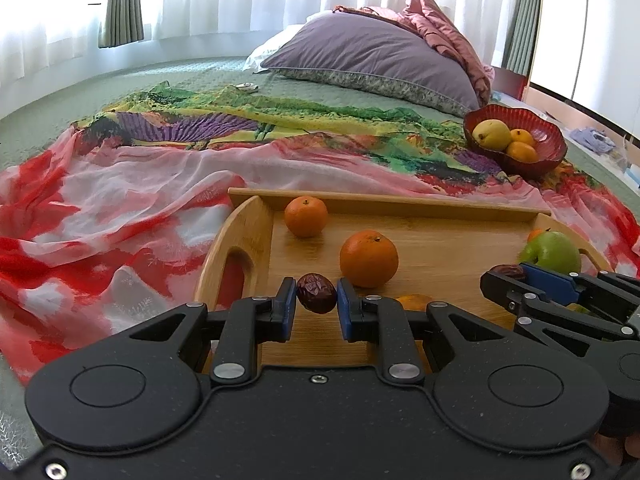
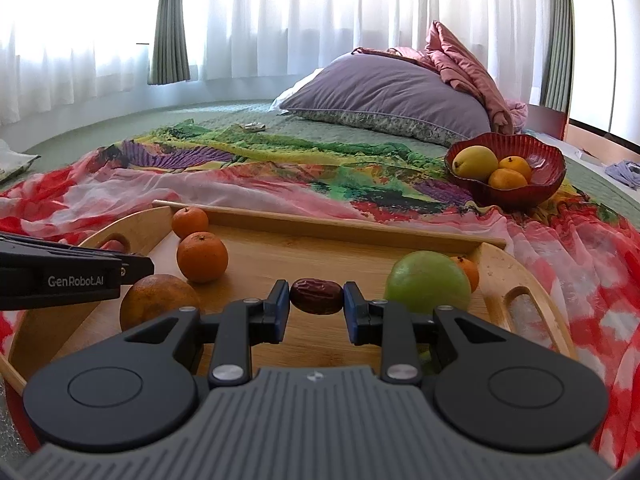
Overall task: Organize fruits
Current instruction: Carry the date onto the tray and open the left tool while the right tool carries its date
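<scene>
- While each gripper clamped a fruit of its own, the left gripper (image 1: 316, 299) pinched a wrinkled dark red dried date (image 1: 316, 293) between its blue pads, above the near edge of the rectangular bamboo tray (image 1: 400, 200).
- The right gripper (image 2: 316, 297) was likewise closed on a second wrinkled brown-red date (image 2: 316, 296), held end to end between its pads over the tray's middle.
- Both dates looked glossy, shrivelled and oval, each sitting right at the fingertips.
- On the tray lay a small orange tangerine (image 1: 306, 216) by the far rim and a larger round orange (image 1: 369, 258) just beyond the left gripper's date.
- A dull, darker orange fruit (image 2: 158, 300) rested at the tray's near left, beside the left gripper's body.
- A smooth green apple (image 2: 428, 288) sat at the tray's right end, just beside the right gripper, with another small tangerine (image 2: 470, 270) partly hidden behind it.
- Farther off to the right, a scalloped dark red glass bowl (image 2: 548, 172) held a yellow pear-like fruit (image 2: 474, 163) and two small tangerines (image 2: 508, 179).
- Tray and bowl stood on a colourful red, white and green patterned cloth (image 1: 120, 208) spread over a green quilted bed (image 1: 192, 70).
- A purple pillow (image 1: 372, 50) lay behind.
</scene>
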Demonstrator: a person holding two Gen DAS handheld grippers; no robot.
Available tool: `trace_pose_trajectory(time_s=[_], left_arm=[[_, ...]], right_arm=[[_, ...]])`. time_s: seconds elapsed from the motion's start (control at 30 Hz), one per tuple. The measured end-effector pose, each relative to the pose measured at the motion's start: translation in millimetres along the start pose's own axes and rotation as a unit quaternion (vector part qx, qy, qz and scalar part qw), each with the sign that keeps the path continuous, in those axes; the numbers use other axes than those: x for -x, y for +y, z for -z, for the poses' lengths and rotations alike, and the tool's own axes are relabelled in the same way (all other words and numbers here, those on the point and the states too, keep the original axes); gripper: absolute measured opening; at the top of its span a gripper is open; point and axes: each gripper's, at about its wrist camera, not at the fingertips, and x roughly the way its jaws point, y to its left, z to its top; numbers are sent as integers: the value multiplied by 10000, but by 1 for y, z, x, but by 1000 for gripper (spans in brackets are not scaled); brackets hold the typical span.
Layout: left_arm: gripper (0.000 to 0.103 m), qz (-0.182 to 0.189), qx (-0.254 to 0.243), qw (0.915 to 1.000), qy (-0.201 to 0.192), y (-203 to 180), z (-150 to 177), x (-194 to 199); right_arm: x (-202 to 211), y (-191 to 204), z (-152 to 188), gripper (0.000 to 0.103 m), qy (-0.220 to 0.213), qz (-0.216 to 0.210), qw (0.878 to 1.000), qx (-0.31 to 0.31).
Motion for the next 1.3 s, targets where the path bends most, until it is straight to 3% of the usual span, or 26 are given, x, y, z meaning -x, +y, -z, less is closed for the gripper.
trace_pose_trajectory(time_s=[0.23,0.6,1.3], left_arm=[[21,-8,-33,10000,25,0,-5,-8],[21,25,-86,9999,95,-1,-11,-20],[21,62,165,9995,247,8,-15,-36]], right_arm=[[-17,-10,-13,33,378,-183,9985,-340],[-35,-10,-20,33,714,-205,9967,-328],[-40,-12,-20,33,877,-146,9956,-303]])
